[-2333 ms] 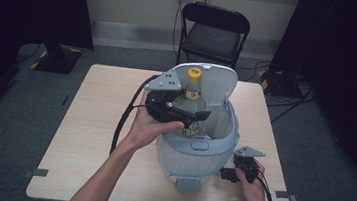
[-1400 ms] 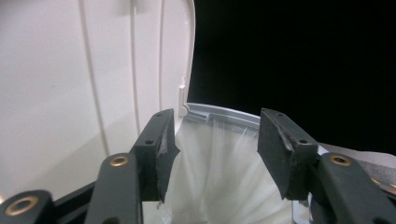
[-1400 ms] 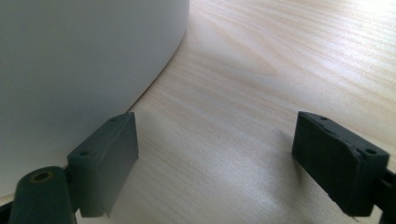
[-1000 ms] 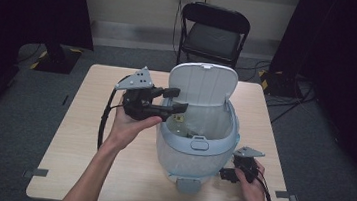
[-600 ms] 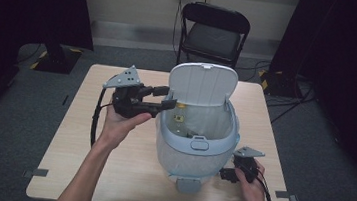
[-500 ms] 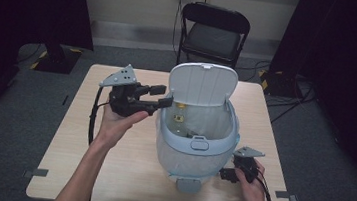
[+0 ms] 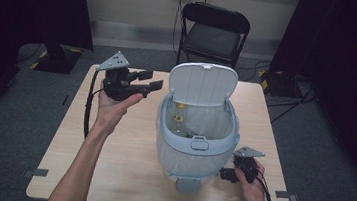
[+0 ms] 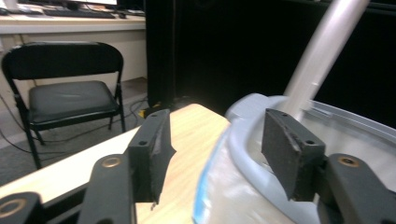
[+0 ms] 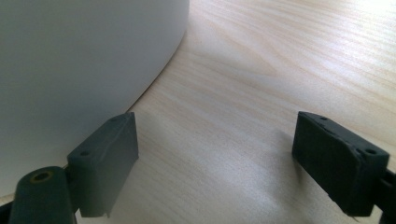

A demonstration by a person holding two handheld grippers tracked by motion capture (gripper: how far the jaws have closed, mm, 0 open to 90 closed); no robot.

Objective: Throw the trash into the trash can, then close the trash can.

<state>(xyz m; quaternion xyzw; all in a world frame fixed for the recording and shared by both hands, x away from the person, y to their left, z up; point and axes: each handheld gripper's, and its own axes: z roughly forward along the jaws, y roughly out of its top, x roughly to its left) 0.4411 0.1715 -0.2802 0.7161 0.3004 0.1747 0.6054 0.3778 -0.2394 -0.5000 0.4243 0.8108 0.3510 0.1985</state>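
Pale wood of the table (image 7: 110,158) nearest, by its near edge. Right gripper (image 7: 226,174) low beside the near right corner, resting on the wood, jaws spread wide and empty, one pad (image 9: 107,156) just beside the bin's white wall, though contact cannot be told. Bin (image 7: 193,155) at the middle of the table, lined with a pale bag, latch tab on its near rim. Yellow bottle (image 7: 178,119) down inside, near the far wall. Lid (image 7: 202,84) upright, hinged at the far rim. Left gripper (image 7: 145,83) raised in the hand (image 7: 113,108) over the far left part of the table, left of the lid, jaws parted with nothing between them, aimed at the bin's rim. Black folding chair (image 7: 214,29) beyond the far edge, on grey carpet.
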